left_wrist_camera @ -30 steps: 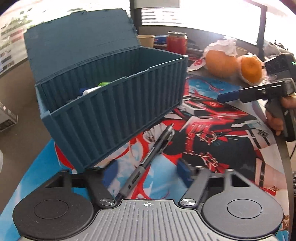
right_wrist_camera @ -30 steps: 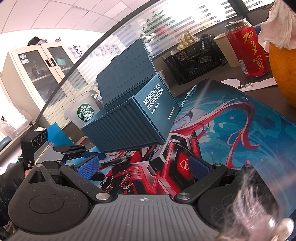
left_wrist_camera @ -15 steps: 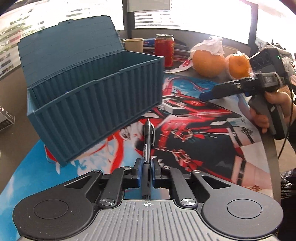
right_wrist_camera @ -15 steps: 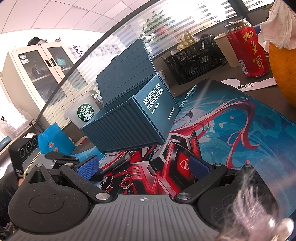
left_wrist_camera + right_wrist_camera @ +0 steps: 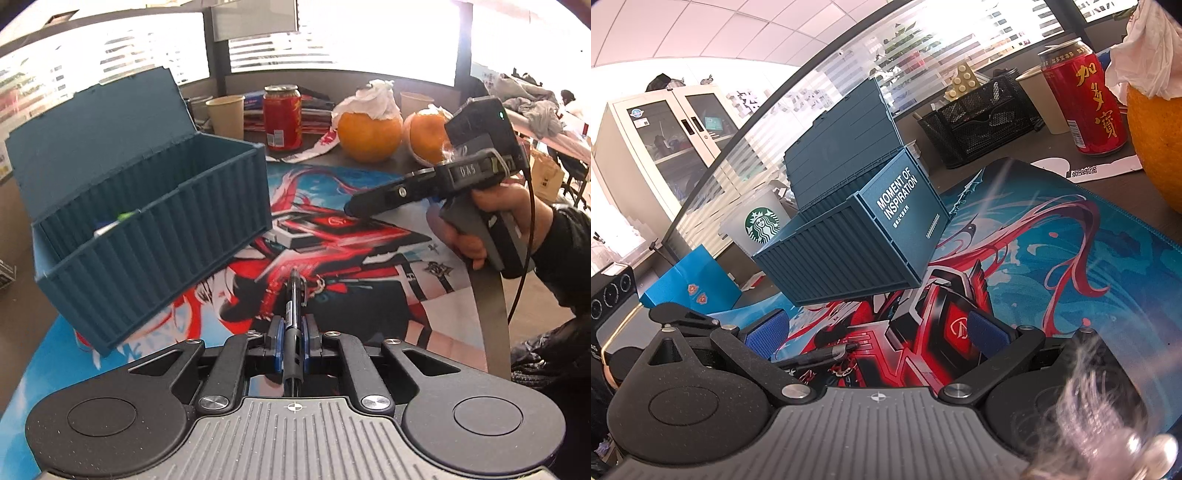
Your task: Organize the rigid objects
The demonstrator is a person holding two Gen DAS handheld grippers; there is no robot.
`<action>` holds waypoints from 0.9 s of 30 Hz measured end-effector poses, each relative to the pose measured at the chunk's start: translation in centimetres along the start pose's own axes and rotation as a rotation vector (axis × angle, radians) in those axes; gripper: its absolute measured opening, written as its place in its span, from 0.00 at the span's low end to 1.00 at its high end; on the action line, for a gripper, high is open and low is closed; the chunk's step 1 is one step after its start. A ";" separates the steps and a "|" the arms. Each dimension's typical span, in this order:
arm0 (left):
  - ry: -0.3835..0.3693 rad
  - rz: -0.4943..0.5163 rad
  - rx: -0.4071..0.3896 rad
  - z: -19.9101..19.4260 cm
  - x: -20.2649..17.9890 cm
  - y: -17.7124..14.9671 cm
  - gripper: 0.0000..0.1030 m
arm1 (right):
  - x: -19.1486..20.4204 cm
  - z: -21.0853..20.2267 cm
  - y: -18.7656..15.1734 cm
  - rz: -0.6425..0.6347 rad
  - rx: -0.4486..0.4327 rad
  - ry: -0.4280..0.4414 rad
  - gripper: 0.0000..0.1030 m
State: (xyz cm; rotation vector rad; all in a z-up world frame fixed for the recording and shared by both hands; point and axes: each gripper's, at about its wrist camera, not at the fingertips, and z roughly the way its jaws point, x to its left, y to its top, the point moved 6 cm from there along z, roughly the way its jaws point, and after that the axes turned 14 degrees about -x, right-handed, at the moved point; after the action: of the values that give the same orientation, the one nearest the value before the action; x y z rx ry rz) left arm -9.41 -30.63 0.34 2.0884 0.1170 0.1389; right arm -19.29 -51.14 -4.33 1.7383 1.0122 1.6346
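From the left wrist view, your left gripper (image 5: 291,341) is now clamped on the black pen (image 5: 294,314); a second ago its fingers stood apart around the pen lying slanted on the printed mat (image 5: 369,280), so the grasp is made. The pen now points straight forward along the fingers, and its tip seems lifted a little from the mat, though I cannot tell this surely. I judge the next step is to carry it to the blue container box (image 5: 155,236), which stands open on the left part of the mat, lid up, with some items already inside near its left end. Your right gripper (image 5: 354,208) hovers over the mat's right side; from here I cannot tell its state.

From the right wrist view, the right gripper (image 5: 875,332) has its fingers apart and holds nothing, the same as before. The pen (image 5: 820,356) shows low at the left, a slim dark rigid barrel with a metal ring, and the box (image 5: 849,254) stands beyond it, toward the far left of the mat (image 5: 1052,258)
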 end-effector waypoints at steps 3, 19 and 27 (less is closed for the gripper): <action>0.014 0.009 -0.017 -0.4 0.5 0.9 0.08 | 0.0 0.0 0.0 0.000 0.000 0.000 1.00; 0.044 0.032 -0.043 -1.0 1.1 2.4 0.08 | 0.1 0.0 0.0 -0.002 0.001 0.001 1.00; 0.028 -0.042 0.034 1.4 1.6 -0.7 0.22 | 0.1 0.0 0.0 -0.002 0.001 0.002 1.00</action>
State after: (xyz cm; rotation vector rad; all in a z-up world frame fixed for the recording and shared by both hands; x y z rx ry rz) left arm -7.60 -31.23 -0.83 2.1169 0.1814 0.1415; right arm -19.33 -51.07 -4.27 1.7367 1.0155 1.6350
